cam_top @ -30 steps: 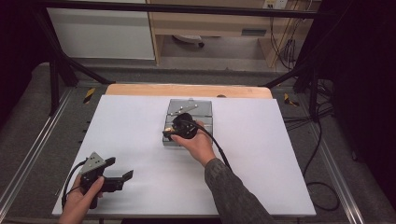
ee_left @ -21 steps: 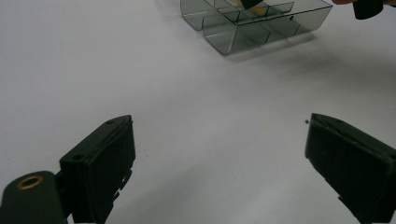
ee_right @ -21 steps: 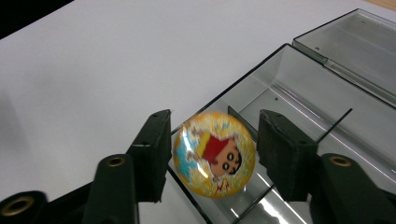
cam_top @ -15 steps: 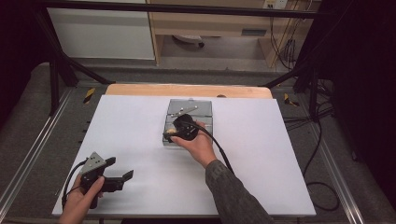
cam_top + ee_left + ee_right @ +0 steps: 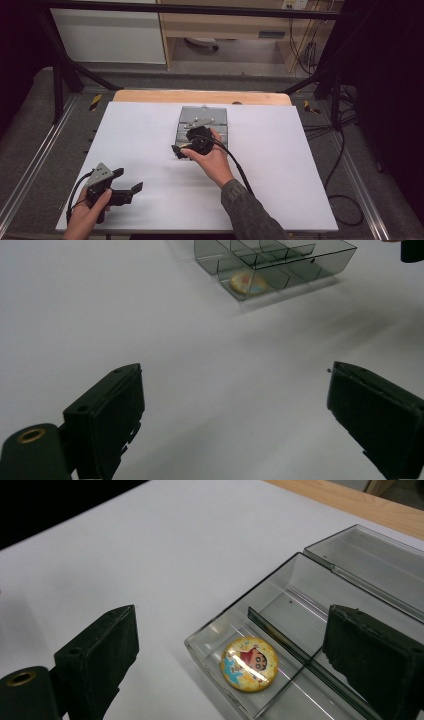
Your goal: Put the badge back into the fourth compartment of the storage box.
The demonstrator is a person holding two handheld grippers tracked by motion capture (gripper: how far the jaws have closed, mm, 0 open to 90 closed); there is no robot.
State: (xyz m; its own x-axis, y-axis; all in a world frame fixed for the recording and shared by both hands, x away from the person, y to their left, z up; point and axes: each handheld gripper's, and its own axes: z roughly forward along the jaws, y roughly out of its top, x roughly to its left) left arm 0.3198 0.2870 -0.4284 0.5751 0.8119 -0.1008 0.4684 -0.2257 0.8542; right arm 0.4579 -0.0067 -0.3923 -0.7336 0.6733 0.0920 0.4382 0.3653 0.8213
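Barely anything has shifted over the last second: the right gripper (image 5: 186,147) has edged slightly toward the person over the near-left corner of the box, and the left one sits where it was. From the right gripper view its two black jaws stand wide apart with nothing between them, framing the clear smoky plastic compartment box (image 5: 320,630). In the box's corner cell lies a round yellow domed badge with a cartoon face (image 5: 249,663), flat on the bottom and touching neither jaw. The box's hinged lid (image 5: 380,565) lies open behind it, cut off at the frame edge. From the high view the right hand (image 5: 212,160) covers most of that gripper, and the badge is hidden under it. Further out, the left gripper (image 5: 122,187) rests near the front-left of the white table sheet (image 5: 280,170), jaws spread and empty. In the left gripper view the box is well apart, blurred, with the badge a soft yellow smudge in one near cell.
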